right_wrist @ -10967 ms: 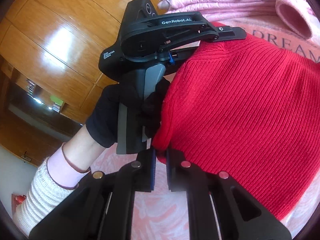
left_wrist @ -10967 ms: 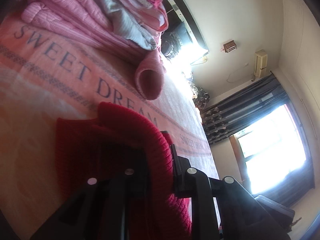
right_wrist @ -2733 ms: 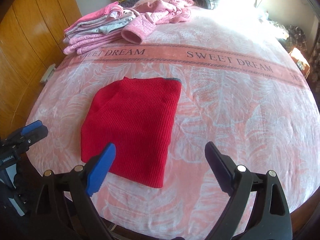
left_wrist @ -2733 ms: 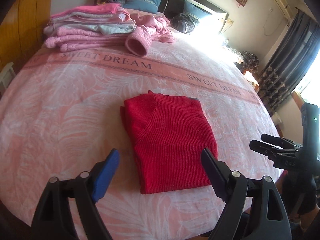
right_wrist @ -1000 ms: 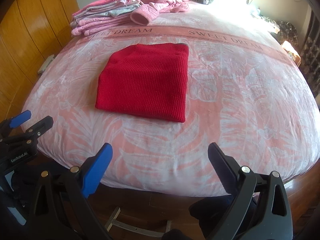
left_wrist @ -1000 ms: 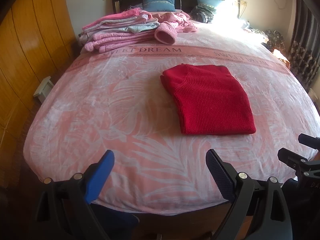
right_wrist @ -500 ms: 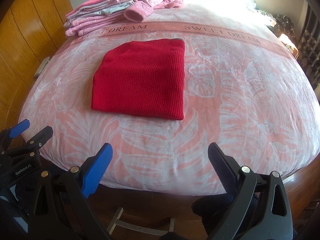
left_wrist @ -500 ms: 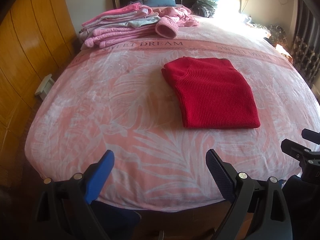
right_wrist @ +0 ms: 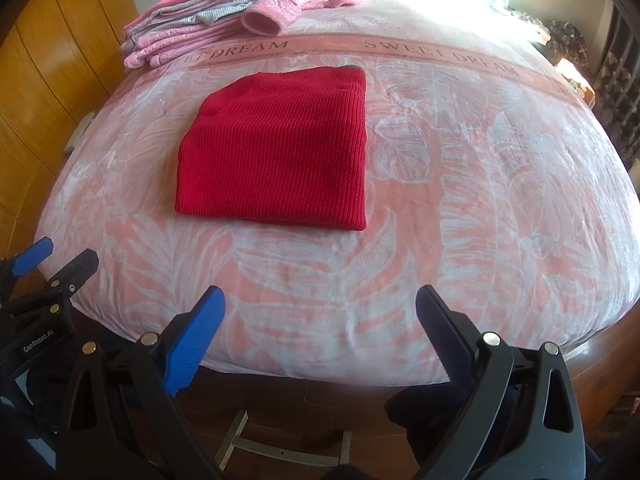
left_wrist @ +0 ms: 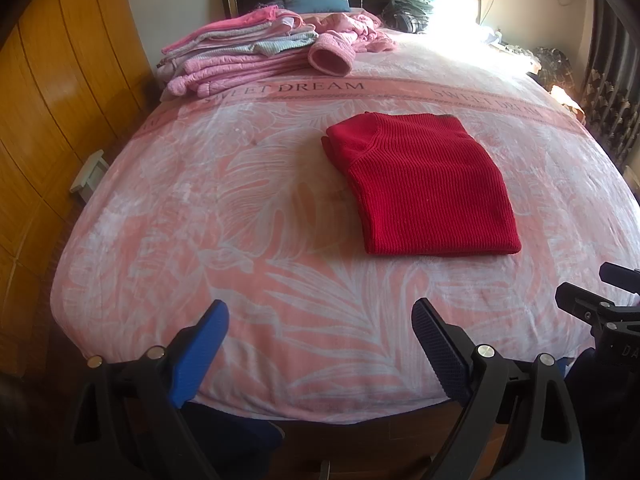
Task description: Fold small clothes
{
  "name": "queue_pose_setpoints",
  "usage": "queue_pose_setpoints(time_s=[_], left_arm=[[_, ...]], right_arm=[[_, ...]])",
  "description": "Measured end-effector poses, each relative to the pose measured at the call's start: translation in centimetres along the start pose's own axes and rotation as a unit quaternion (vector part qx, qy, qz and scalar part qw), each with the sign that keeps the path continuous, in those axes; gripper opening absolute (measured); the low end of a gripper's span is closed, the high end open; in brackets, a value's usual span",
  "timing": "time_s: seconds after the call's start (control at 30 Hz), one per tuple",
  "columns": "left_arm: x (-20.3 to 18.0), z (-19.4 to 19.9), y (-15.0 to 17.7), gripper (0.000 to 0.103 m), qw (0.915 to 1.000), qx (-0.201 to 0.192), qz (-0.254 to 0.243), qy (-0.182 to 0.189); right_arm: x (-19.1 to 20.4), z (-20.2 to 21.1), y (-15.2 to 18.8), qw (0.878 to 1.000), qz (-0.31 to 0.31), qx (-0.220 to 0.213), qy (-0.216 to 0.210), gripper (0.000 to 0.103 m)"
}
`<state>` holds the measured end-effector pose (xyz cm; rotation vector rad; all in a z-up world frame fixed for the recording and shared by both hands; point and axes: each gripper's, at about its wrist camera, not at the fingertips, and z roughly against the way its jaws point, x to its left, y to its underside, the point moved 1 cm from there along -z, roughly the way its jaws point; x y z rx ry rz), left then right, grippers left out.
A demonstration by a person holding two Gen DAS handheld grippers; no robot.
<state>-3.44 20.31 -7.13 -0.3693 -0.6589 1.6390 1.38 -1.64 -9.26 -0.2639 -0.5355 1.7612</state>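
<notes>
Red sweater (left_wrist: 424,184): folded into a flat rectangle, lying mid-bed on the pink blanket (left_wrist: 248,216), below the "SWEET DREAM" band.
Left gripper (left_wrist: 320,344): jaws wide apart, empty, held off the foot edge of the bed.
Right gripper (right_wrist: 320,332): jaws wide apart, empty, also off the foot edge.
Open room: bare blanket all around the sweater, widest on its right side.
Edges: wooden wall panels (left_wrist: 52,92) close along the bed's left side.
Far end: stack of pink clothes (left_wrist: 240,56) near the headboard.
Hard to make out: sunlit top-right corner washes out.
</notes>
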Motion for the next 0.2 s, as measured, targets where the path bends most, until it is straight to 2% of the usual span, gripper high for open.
queue_pose_setpoints(time_s=[0.2], left_arm=[[0.05, -0.08, -0.04, 0.093, 1.0000, 0.001, 0.002, 0.002]], right_arm=[[0.17, 0.05, 0.11, 1.000, 0.002, -0.002, 0.010, 0.096]])
